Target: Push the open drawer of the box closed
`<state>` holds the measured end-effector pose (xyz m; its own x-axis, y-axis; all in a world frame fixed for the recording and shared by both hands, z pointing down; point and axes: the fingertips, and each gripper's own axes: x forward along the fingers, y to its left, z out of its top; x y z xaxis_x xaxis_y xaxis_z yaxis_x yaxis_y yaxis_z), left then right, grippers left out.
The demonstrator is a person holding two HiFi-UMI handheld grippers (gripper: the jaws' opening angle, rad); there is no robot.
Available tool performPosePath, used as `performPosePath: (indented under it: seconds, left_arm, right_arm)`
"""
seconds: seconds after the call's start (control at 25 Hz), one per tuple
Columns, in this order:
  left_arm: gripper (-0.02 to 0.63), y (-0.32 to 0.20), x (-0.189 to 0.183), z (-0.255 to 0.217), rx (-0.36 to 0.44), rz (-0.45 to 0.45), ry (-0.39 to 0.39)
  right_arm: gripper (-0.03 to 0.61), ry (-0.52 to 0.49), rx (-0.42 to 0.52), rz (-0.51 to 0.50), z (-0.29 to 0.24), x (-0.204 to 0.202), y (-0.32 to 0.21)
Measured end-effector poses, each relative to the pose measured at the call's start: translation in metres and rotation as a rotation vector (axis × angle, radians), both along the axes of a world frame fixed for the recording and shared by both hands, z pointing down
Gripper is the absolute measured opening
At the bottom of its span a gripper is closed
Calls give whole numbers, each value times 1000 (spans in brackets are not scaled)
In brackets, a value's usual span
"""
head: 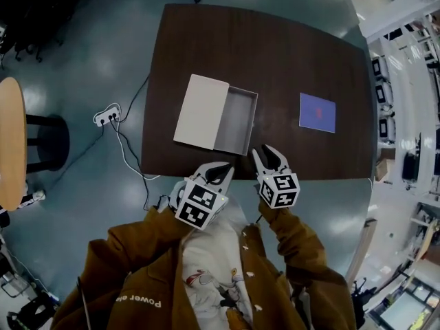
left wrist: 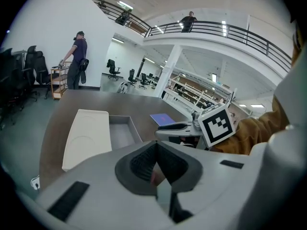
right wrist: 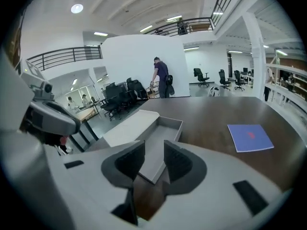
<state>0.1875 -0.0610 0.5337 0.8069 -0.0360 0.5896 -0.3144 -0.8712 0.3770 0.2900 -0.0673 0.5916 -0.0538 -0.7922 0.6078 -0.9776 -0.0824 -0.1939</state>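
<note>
A flat box lies on the brown table (head: 289, 60): a white sleeve (head: 201, 111) with its grey drawer (head: 237, 121) pulled out to the right and empty. In the right gripper view the drawer (right wrist: 167, 130) lies straight beyond my open right gripper (right wrist: 154, 159), whose pads stand apart with nothing between them. The right gripper (head: 267, 151) hovers just off the drawer's near corner. My left gripper (head: 221, 170) hangs at the table's front edge, short of the box. In the left gripper view its jaws (left wrist: 156, 163) meet, shut and empty, with the sleeve (left wrist: 88, 135) ahead on the left.
A blue sheet (head: 317, 112) lies on the table right of the box. On the floor to the left are a power strip (head: 106, 115) with cables and a round wooden table (head: 10, 143). A person (right wrist: 162, 78) stands far off by office chairs.
</note>
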Motion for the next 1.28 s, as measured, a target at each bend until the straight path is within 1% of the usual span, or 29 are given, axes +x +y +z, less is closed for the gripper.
performPosePath:
  seconds: [0.28, 0.48, 0.76, 1.08, 1.28]
  left_arm:
    - [3, 4, 7, 10, -32, 26, -26]
    - [3, 5, 17, 20, -28, 19, -56]
    - [3, 6, 23, 33, -15, 21, -94]
    - [5, 5, 32, 44, -15, 16, -127]
    - [5, 2, 27, 50, -24, 8, -146]
  right_arm:
    - [115, 134, -71, -181, 20, 5, -16]
    - [115, 208, -135, -324, 34, 10, -26]
    - [118, 283, -205, -455, 54, 23, -35]
    - [125, 383, -284, -658, 80, 32, -39]
    - [129, 447, -316, -763, 97, 33, -49]
